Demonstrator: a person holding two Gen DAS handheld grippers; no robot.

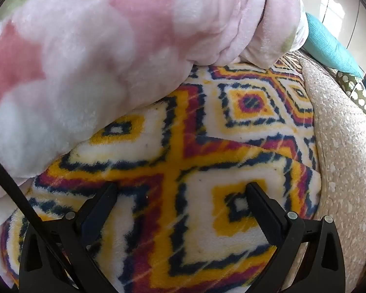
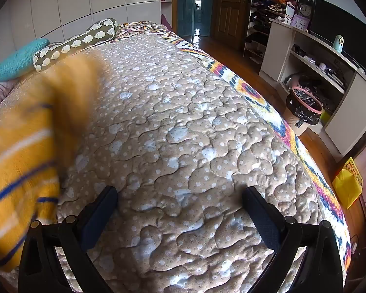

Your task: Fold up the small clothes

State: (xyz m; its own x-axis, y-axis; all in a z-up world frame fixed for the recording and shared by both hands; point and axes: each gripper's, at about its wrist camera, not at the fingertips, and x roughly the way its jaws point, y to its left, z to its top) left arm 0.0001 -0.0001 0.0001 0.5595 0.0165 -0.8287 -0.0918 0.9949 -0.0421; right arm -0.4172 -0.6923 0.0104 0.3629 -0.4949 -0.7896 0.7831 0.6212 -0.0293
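Landmark: tan quilt [image 2: 183, 127] w/ white dots, spread over bed.
Left gripper [image 1: 181, 188]: fingers spread wide, nothing between – over patterned fleece blanket [image 1: 173, 171] just left of quilt.
Pink blanket [image 1: 97, 61]: bunched heap, lying on patterned one, beyond quilt's left edge.
Right gripper [image 2: 180, 190]: spread wide, empty – above quilt.
Garment: yellow striped top [image 2: 21, 161], blurred, on quilt's left part, beside right gripper's left finger.
Pillows: teal cushion [image 2: 16, 61], green dotted bolster [image 2: 78, 41] at quilt's far left.
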